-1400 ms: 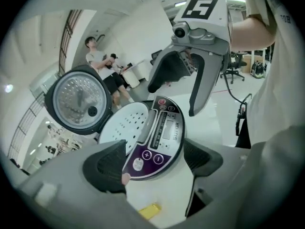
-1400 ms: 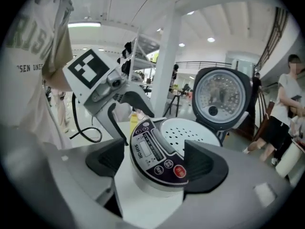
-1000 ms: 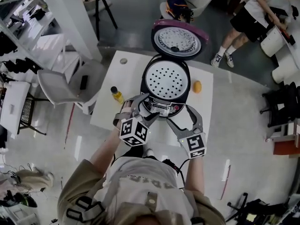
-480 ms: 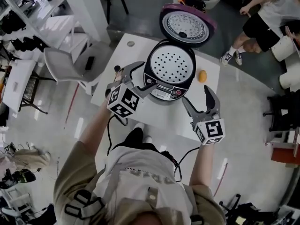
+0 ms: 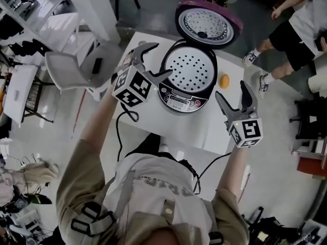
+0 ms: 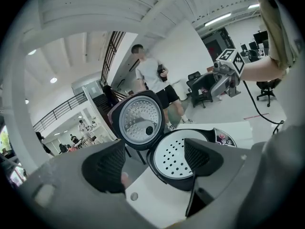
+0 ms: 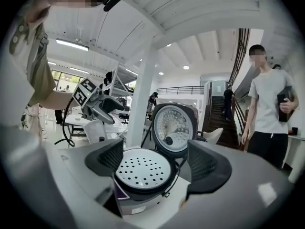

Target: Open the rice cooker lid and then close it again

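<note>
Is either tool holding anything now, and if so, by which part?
Nothing is held: the left tool and right tool are both open, empty, beside the open rice cooker.

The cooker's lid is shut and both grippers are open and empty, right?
No, the lid is open, tipped up behind the cooker, as the head view shows. The left gripper and right gripper are open and empty.

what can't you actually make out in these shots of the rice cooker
Under the holed tray in the rice cooker: the tray covers it in every view.
Button labels on the control panel: too small in every view.
Small orange thing on the table: too small in the head view to identify.
</note>
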### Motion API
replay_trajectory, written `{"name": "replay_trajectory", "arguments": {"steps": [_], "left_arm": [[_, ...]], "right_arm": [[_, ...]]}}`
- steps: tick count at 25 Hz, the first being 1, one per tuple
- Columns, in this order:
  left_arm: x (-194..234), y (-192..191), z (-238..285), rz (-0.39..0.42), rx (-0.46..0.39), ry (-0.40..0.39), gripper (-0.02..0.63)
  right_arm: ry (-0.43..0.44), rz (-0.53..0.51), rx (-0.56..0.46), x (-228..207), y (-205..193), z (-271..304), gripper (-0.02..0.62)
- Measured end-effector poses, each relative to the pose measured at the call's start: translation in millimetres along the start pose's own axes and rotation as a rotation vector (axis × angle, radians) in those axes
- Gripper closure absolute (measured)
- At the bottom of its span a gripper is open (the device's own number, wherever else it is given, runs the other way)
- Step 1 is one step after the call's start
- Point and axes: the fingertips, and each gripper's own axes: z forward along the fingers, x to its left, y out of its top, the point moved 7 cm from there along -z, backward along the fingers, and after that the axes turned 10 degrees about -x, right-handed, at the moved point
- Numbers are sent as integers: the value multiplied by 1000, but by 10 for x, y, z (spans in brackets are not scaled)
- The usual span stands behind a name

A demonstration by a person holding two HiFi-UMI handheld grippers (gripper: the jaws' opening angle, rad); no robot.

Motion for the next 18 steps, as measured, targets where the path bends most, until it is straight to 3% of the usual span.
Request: {"name": "replay_trajectory", "arguments": {"steps": [10,18], "left_arm": [[822,18,481,24,-25,-47,192],[1247,70,805,69,-28,-97,175]], "right_arm": [[-4,-33,20,-574,186,591,182],[0,-68,31,-955,380,1050,168]]}}
